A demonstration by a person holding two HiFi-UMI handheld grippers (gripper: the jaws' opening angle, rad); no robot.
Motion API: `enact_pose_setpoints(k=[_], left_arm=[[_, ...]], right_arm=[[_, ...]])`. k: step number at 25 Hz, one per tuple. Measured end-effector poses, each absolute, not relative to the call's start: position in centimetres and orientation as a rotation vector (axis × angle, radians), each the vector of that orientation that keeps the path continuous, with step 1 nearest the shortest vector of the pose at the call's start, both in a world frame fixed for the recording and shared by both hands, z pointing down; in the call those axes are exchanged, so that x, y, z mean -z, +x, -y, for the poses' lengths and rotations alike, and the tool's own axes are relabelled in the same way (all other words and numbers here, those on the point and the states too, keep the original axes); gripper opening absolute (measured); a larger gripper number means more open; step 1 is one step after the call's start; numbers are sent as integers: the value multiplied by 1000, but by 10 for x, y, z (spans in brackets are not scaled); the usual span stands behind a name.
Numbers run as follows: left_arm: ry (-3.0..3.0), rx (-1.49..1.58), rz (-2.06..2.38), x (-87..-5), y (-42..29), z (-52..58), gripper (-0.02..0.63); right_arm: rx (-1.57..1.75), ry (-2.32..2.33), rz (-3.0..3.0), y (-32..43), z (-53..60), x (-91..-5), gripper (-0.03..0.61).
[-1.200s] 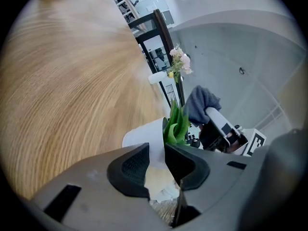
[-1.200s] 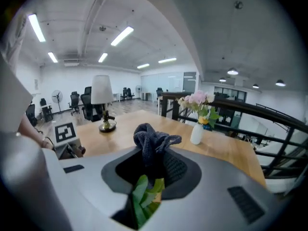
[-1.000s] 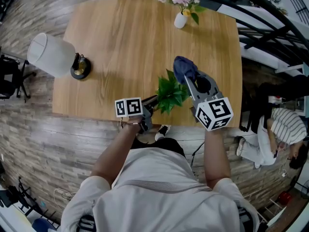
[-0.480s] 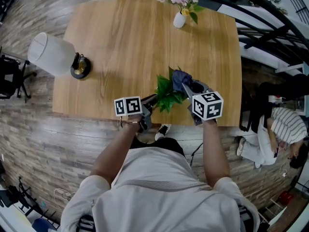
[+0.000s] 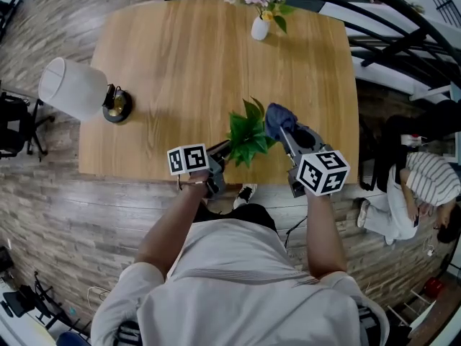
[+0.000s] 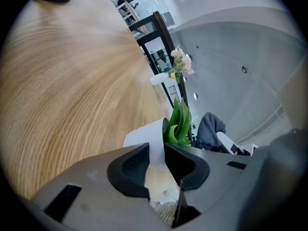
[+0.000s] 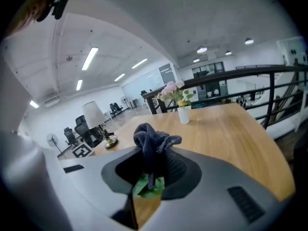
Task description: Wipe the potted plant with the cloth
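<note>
**Cloth pulled to the right side of the leaves, pot held firm**

Half a second ago the cloth lay over the top of the leaves. Now the right gripper (image 5: 287,132) has drawn it back to their right side. The jaws are closed on the cloth (image 5: 277,117), a dark blue-grey, soft, ribbed fabric bunched into a knot above the pads. One green leaf shows just under it in the right gripper view.

The left gripper (image 5: 223,150) has not shifted and its jaws are clamped on the potted plant (image 5: 248,132). The pot (image 6: 147,136) is smooth, white and round, pressed between the black ridged pads. In it stand broad, pointed, glossy green leaves (image 6: 179,124).

The plant is at the near edge of the table (image 5: 180,71), which is pale wood with a fine grain and rounded corners. Well apart, on the far edge, a small white vase (image 5: 259,27) holds pink flowers. At the left stands a lamp (image 5: 72,89) with a white shade.
</note>
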State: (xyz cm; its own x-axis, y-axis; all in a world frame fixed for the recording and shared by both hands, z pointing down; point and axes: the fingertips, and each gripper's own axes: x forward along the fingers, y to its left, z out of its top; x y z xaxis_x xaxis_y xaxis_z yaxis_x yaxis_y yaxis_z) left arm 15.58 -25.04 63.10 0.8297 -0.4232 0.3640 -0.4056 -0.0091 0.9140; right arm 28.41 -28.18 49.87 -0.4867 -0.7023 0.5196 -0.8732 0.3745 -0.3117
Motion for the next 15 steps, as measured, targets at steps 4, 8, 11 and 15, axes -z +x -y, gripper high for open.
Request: enact_pose_setpoints(k=[4,8,11,15], left_arm=[[1624,13,665,-630,156,251,101],[1633,4,657,-629,156,251,100],[1628,7,657,-630,156,252,100],[1621,13,654,-630,156,252,99]], right_arm=[[-1113,1301,2258,280,260,-557,135],[-1105,1407,2146,310,254,-583,135],[-1031,1463,2104,333,254,-581,133],[-1066,1497,2286,333,249,-531,133]])
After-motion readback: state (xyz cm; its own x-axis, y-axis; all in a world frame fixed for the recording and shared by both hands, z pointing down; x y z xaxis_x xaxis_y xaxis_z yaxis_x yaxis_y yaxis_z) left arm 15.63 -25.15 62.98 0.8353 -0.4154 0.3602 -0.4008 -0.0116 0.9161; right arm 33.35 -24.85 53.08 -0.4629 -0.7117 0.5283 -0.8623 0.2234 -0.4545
